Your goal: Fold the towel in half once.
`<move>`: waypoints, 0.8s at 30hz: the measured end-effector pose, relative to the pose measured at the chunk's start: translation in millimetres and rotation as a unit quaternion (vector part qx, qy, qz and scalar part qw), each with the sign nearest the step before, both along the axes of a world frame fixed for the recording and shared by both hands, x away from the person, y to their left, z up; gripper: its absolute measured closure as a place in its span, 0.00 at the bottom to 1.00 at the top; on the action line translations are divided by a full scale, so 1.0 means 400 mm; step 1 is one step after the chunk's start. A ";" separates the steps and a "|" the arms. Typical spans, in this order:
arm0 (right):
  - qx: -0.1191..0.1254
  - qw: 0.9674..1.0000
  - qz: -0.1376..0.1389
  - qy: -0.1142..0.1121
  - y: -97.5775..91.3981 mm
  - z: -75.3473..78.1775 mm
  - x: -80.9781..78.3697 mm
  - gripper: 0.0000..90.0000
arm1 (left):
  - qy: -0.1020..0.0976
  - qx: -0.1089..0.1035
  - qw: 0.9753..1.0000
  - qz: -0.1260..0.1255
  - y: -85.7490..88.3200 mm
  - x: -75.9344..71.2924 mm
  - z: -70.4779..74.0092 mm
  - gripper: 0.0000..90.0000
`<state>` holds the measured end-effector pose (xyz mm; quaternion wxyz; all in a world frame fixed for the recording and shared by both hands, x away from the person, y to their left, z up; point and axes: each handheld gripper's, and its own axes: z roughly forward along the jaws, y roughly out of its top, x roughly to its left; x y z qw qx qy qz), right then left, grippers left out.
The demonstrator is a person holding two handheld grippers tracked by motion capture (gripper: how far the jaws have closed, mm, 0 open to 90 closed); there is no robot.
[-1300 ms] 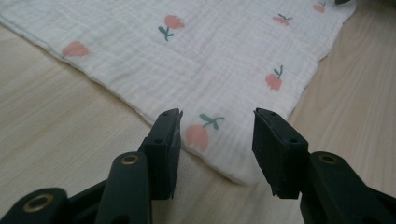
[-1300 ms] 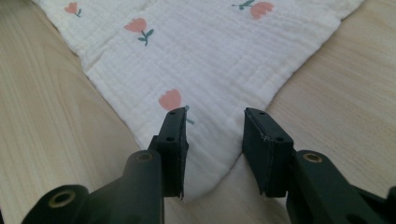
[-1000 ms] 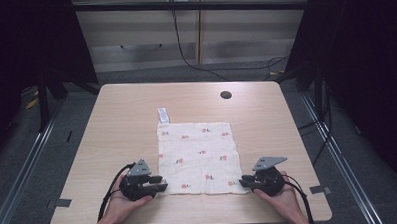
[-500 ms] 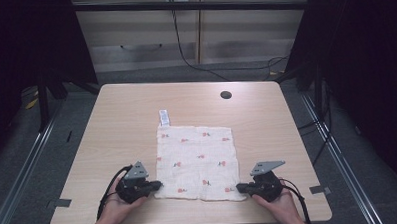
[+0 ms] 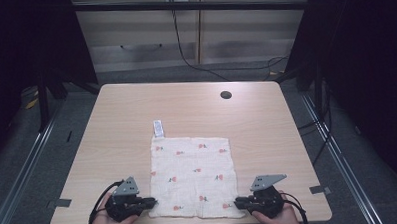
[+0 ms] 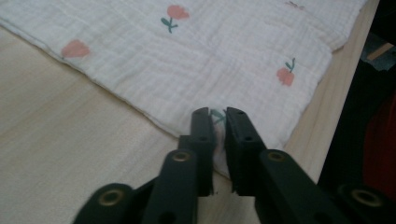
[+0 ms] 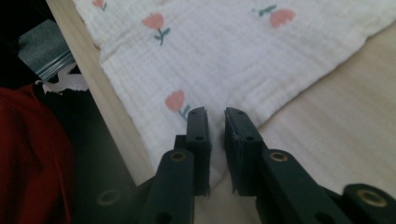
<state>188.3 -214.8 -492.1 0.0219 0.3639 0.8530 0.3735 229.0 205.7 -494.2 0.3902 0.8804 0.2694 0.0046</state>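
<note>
A white cloth (image 5: 193,174) printed with small red flowers lies flat on the wooden table (image 5: 186,107), its near edge close to the table's front edge. My left gripper (image 5: 150,201) grips its near left corner. In the left gripper view a pinch of cloth (image 6: 210,56) sits between the narrow jaws of this gripper (image 6: 217,114). My right gripper (image 5: 238,203) grips the near right corner, and a ridge of cloth (image 7: 243,51) rises between its jaws (image 7: 216,114). Both pairs of jaws have just been opening slightly, with the cloth still between them.
A small white label (image 5: 158,128) sticks out from the cloth's far left corner. A round cable hole (image 5: 226,95) is in the table's far right part. Dark floor and metal rails surround the table.
Both hands have drawn back toward the table's near edge, and the cloth has slid that way with them. Its near edge now lies close to the table's front edge.
</note>
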 end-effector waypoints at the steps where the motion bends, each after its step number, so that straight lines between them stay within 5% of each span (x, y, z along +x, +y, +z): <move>1: 0.001 1.000 -0.001 -0.007 -0.001 0.007 0.006 0.85 | -0.005 -0.010 1.000 -0.003 -0.001 0.002 0.004 0.87; 5: 0.022 0.999 -0.014 -0.037 -0.003 0.048 0.063 0.79 | -0.014 -0.038 0.999 0.005 -0.022 0.037 0.032 0.78; 9: 0.021 0.997 -0.039 -0.064 -0.007 0.069 0.185 0.77 | -0.009 -0.035 0.999 0.014 -0.054 0.111 0.032 0.73; 14: 0.028 0.995 -0.079 -0.063 -0.022 0.049 0.331 0.77 | -0.006 -0.032 0.999 0.031 -0.059 0.196 0.023 0.68; 20: 0.010 0.994 -0.095 -0.050 -0.021 0.022 0.460 0.76 | -0.002 -0.015 0.999 0.038 -0.076 0.218 -0.009 0.64; 24: 0.010 0.994 -0.101 -0.043 -0.010 0.017 0.494 0.75 | -0.001 -0.020 0.999 0.037 -0.076 0.211 -0.018 0.63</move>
